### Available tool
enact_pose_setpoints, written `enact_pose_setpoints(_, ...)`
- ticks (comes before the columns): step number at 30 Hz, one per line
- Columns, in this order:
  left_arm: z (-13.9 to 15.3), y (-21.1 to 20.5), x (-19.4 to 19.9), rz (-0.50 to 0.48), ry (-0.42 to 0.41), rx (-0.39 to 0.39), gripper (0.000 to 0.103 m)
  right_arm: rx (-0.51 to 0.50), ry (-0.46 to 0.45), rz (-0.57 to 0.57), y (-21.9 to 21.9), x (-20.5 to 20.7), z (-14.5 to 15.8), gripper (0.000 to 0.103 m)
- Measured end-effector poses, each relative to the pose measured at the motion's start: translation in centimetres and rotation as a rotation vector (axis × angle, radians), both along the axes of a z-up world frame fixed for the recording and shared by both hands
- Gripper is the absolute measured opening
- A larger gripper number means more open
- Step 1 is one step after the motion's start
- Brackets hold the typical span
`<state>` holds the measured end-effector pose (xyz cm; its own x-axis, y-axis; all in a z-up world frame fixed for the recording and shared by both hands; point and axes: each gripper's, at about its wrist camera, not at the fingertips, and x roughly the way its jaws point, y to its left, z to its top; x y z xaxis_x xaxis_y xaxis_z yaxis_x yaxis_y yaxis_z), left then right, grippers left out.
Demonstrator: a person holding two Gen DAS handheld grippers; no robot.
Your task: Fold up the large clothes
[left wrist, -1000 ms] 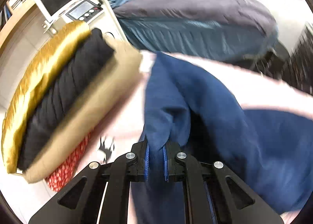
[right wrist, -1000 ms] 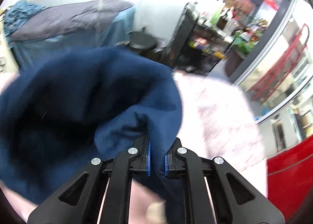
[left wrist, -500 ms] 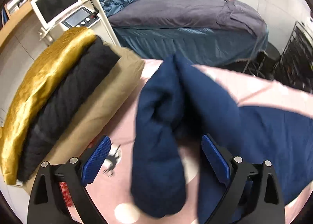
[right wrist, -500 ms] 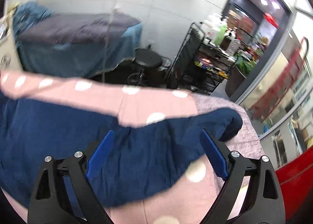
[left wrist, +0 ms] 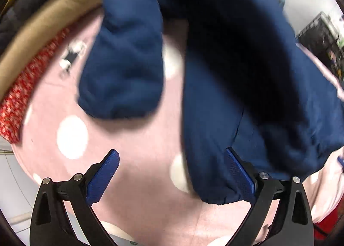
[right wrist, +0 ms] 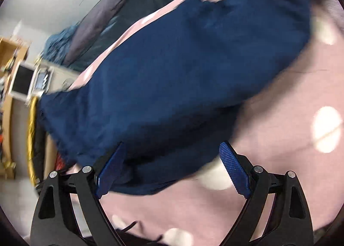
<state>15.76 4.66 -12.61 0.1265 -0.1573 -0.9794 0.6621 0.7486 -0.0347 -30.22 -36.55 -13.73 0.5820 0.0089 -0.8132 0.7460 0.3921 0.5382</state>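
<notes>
**What I can't make out from here**

Both wrist feeds are smeared with motion blur. On my left view the navy garment (left wrist: 236, 74) runs off the top and right edges, and its dark middle fold is too shadowed for me to read. The stack of folded clothes (left wrist: 32, 31) is cropped at the left rim, so I see only slivers of each layer. A small dark shape on the pink spotted cover (left wrist: 139, 192) is too blurred to identify. On my right view the monitor (right wrist: 21, 82) and shelf are tiny and smeared.
</notes>
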Motion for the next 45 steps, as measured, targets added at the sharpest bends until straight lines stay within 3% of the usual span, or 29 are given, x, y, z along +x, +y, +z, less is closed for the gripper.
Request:
enact_pose_setpoints(5, -1.4, -1.7, -1.7, -0.01, 0.029, -0.006, 0.094, 0.105, 0.001, 0.104, 1.8, 5.3, -2.9, 0.084)
enact_pose_setpoints(7, -1.0, -2.3, -2.1, -0.035, 0.005, -0.005, 0.094, 0.14, 0.0, 0.131, 2.1, 7.2, -3.4, 0.049)
enact_pose_setpoints(8, -0.8, -2.4, -2.3, -0.046, -0.008, -0.003, 0.094, 0.132, 0.004, 0.137, 2.1, 8.0, -3.3, 0.042)
enact_pose_setpoints(10, -0.5, -2.6, -2.5, -0.057, -0.022, -0.001, 0.094, 0.089, 0.002, 0.165, 1.3, 9.7, -2.1, 0.025)
enact_pose_setpoints(16, -0.5, -1.6, -2.2, -0.043, -0.035, -0.001, 0.094, -0.125, -0.094, 0.246, -3.1, 15.0, 6.5, 0.016)
enact_pose_setpoints(21, -1.0, -1.0, -2.5, -0.015, -0.016, -0.013, 0.094, -0.26, -0.184, 0.171, -10.7, 20.2, 14.6, 0.016)
enact_pose_setpoints(24, -1.2, -0.9, -2.7, -0.003, -0.015, -0.017, 0.094, -0.224, -0.243, 0.043, -16.6, 23.0, 17.8, 0.016)
enact_pose_setpoints(26, -1.4, -1.0, -2.5, 0.012, -0.011, -0.02, 0.094, -0.142, -0.242, -0.045, -20.3, 24.5, 17.9, 0.029)
enact_pose_setpoints(28, -2.0, -1.3, -2.3, 0.027, -0.007, -0.02, 0.094, -0.085, -0.232, -0.143, -23.1, 25.0, 17.3, 0.068)
enact_pose_setpoints(30, -2.5, -1.4, -1.9, 0.036, -0.012, -0.014, 0.094, -0.083, -0.261, -0.231, -23.3, 24.7, 16.9, 0.078)
enact_pose_setpoints(33, -3.1, -1.5, -0.8, 0.053, -0.012, -0.02, 0.095, -0.069, -0.278, -0.166, -21.5, 24.7, 15.2, 0.078)
enact_pose_setpoints(39, -4.2, -1.9, 0.3, 0.041, -0.004, -0.03, 0.095, -0.225, -0.081, 0.059, -14.8, 18.5, 9.9, 0.078)
enact_pose_setpoints(43, -5.2, -2.7, 1.2, 0.049, 0.05, -0.058, 0.095, -0.197, 0.12, 0.0, -13.4, 9.7, 3.2, 0.078)
enact_pose_setpoints(45, -6.1, -2.7, 1.6, 0.068, 0.087, -0.067, 0.095, -0.165, 0.163, -0.07, -13.1, 5.0, 0.8, 0.078)
